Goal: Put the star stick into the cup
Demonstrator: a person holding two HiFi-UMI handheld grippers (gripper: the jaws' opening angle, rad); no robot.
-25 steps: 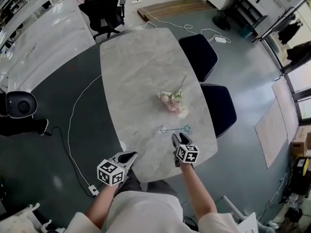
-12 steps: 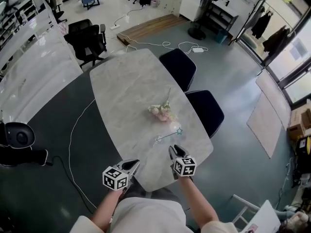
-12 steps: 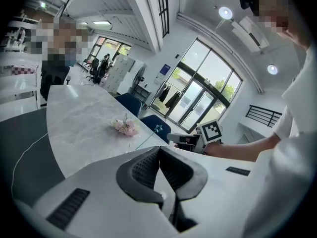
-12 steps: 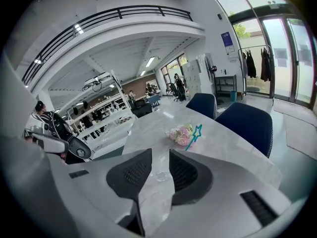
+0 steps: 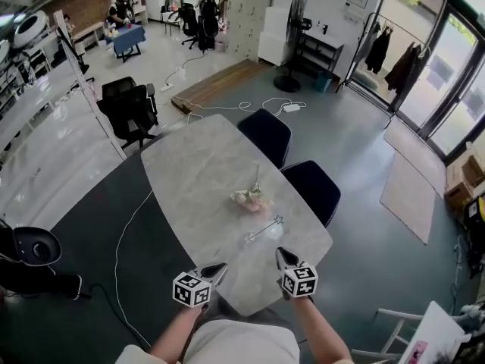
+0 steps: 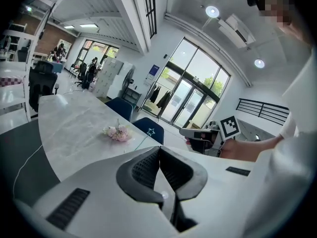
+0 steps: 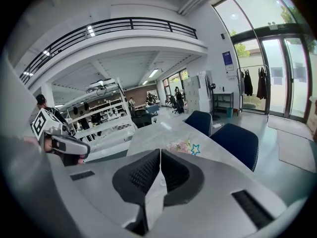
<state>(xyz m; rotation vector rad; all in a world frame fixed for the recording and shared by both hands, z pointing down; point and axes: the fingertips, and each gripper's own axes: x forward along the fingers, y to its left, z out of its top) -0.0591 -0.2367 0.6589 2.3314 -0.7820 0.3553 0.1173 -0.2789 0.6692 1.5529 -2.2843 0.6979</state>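
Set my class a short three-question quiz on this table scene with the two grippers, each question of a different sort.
1. True or false: the right gripper holds the star stick.
2. Which lies on the table just beyond the stick, seen from the person? A. flowers B. a book C. a bottle
3. Fill in: the jaws of the left gripper and of the right one are both ____.
Key: 1 false, the stick lies on the table, apart from both grippers; 2 A; 3 shut, with nothing between them.
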